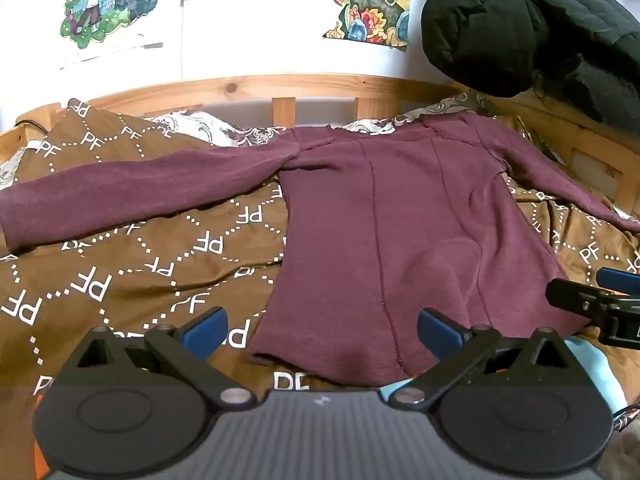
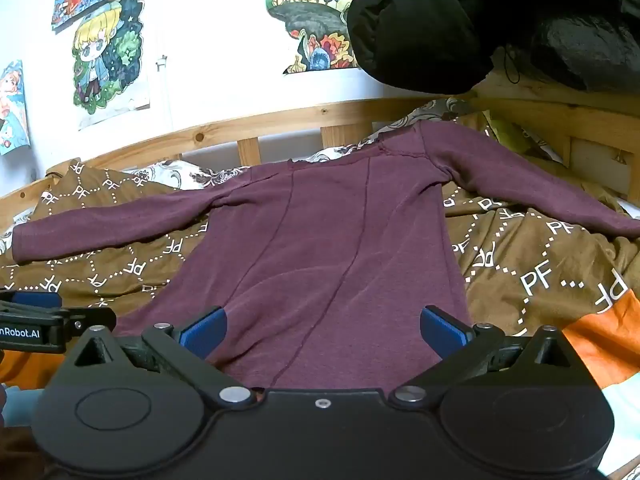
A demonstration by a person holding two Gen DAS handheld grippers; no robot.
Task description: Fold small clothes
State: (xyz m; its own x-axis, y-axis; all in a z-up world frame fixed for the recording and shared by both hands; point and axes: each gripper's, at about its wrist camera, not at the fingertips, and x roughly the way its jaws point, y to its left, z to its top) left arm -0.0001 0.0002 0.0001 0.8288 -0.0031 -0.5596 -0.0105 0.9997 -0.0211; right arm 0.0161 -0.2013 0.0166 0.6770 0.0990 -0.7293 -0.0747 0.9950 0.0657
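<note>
A maroon long-sleeved top (image 1: 384, 220) (image 2: 320, 248) lies flat on a brown bedspread, neck toward the headboard, both sleeves spread out to the sides, hem nearest me. My left gripper (image 1: 322, 332) hovers open over the hem's left corner, nothing between its blue pads. My right gripper (image 2: 322, 332) stands open above the hem's right part, also holding nothing. In the left wrist view the right gripper (image 1: 600, 300) shows at the right edge; in the right wrist view the left gripper (image 2: 40, 320) shows at the left edge.
The brown bedspread (image 1: 140, 264) (image 2: 540, 272) printed with "PF" covers the bed. A wooden headboard (image 1: 280, 88) runs behind, with posters on the white wall. A black padded jacket (image 1: 520, 28) (image 2: 460, 20) hangs at the upper right. An orange and pale-blue cloth (image 2: 600, 344) lies near the right front.
</note>
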